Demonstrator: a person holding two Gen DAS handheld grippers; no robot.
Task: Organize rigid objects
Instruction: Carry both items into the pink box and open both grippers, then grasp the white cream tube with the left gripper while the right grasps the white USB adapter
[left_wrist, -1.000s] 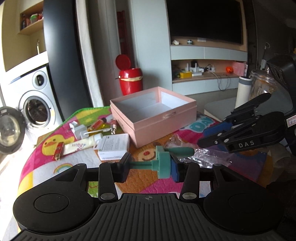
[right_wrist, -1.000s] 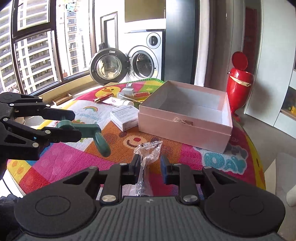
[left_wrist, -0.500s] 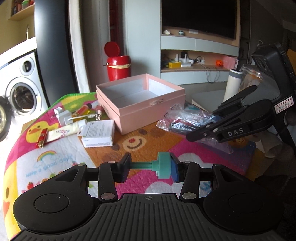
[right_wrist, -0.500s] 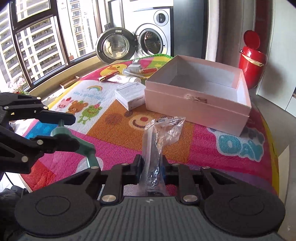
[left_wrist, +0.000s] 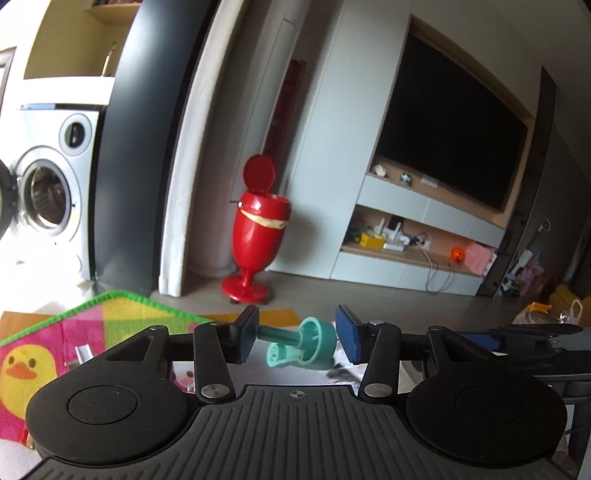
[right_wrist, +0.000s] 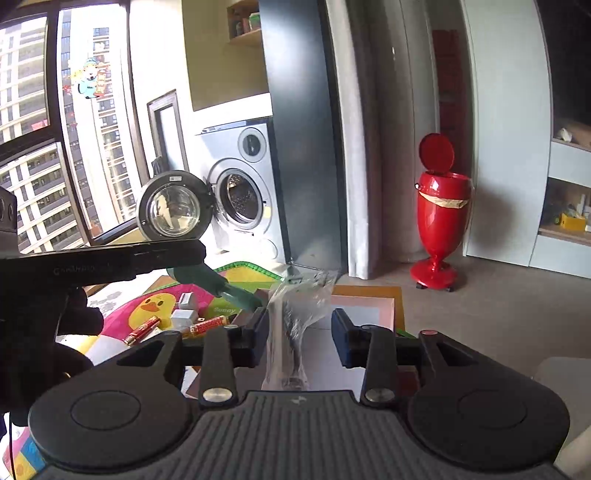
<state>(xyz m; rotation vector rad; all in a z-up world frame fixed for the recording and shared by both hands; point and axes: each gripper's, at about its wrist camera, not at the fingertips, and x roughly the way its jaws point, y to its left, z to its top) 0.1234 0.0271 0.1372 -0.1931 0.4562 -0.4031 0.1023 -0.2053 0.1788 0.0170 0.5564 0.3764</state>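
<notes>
the pink box (right_wrist: 364, 308) is sitting open on the mat to take things, so the right gripper (right_wrist: 300, 334) is opening around its plastic packet (right_wrist: 291, 317) while the left gripper (left_wrist: 295, 338) is loosening on the green knob (left_wrist: 306, 345) above it.

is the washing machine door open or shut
Open. In the right wrist view the round glass door of the washing machine is swung out to the left on its hinge, and the drum opening is exposed.

Teal plastic piece (left_wrist: 303, 345), red bin (left_wrist: 258, 236), pink-and-yellow duck-patterned mat (left_wrist: 55, 350), pale pink box (right_wrist: 365, 310)
</notes>
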